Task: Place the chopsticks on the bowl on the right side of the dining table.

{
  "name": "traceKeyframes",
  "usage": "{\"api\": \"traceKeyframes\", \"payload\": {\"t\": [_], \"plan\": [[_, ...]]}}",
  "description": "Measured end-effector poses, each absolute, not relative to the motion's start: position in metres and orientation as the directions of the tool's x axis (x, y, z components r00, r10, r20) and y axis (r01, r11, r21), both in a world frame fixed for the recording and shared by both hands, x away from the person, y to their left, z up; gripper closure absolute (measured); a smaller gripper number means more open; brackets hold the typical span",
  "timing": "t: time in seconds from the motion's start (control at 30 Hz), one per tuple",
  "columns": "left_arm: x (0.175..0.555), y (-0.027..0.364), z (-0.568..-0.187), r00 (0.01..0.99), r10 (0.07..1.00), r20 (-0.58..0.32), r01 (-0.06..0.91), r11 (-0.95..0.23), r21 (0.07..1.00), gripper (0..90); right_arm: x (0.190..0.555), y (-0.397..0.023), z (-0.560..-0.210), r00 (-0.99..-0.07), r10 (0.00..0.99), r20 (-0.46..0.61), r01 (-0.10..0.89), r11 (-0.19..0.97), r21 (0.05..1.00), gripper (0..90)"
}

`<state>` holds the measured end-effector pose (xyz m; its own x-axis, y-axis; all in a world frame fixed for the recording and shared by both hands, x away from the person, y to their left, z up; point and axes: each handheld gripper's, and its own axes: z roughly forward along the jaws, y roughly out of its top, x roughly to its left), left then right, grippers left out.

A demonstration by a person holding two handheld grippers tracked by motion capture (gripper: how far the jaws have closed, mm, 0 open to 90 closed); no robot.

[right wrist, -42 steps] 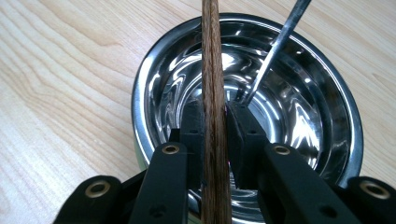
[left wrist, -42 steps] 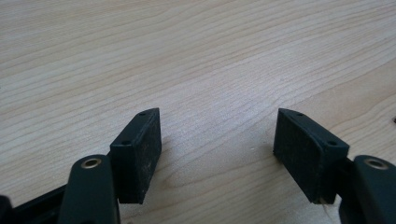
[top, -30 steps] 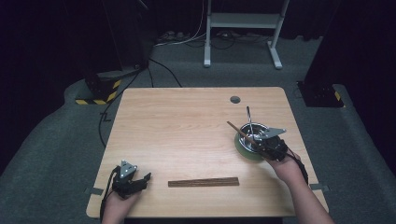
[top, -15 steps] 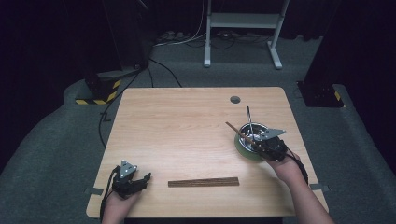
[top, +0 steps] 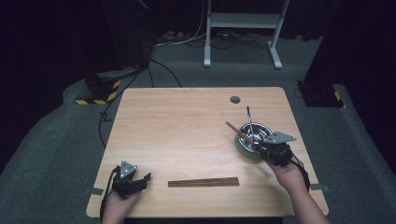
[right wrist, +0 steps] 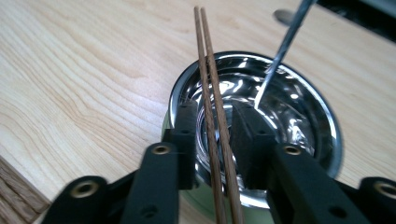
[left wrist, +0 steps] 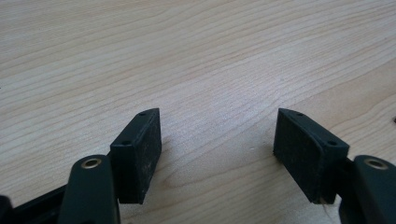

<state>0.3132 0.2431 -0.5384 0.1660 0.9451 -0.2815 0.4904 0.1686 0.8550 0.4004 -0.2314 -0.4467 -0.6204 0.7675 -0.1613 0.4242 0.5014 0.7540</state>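
Observation:
A shiny metal bowl [top: 256, 133] sits on a green saucer [top: 242, 147] at the table's right side. A pair of brown chopsticks [top: 236, 130] lies across the bowl, tips pointing far-left. In the right gripper view the chopsticks [right wrist: 210, 93] run between the two pads of my right gripper [right wrist: 215, 109], with a thin gap on each side. My right gripper [top: 262, 145] hovers at the bowl's near rim. A metal spoon [right wrist: 280, 51] leans in the bowl. My left gripper [top: 144, 179] rests open and empty on the table's near left, jaws wide over bare wood [left wrist: 217, 121].
A flat dark wooden strip [top: 203, 182] lies near the front edge between the two hands. A round cable hole [top: 235, 99] marks the tabletop behind the bowl. Beyond the table stand a white frame [top: 243, 28] and cables on grey carpet.
My right gripper has drawn back toward the person and slightly up along the chopsticks, whose far tips have stayed in place. The left gripper has not moved.

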Motion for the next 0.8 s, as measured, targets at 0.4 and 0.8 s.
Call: {"api": "traceKeyframes", "payload": {"t": [0.4,0.8], "plan": [[0.315,0.242,-0.539,0.134,0.942,-0.306,0.473,0.211,0.856,32.9,0.358,-0.239,-0.482,-0.518,0.838,-0.17,0.408,0.417,0.812,84.4],[0.314,0.242,-0.539,0.115,0.954,-0.278,0.456,0.198,0.868,34.8,0.356,-0.251,-0.497,-0.483,0.861,-0.163,0.407,0.385,0.828,84.2]]}}
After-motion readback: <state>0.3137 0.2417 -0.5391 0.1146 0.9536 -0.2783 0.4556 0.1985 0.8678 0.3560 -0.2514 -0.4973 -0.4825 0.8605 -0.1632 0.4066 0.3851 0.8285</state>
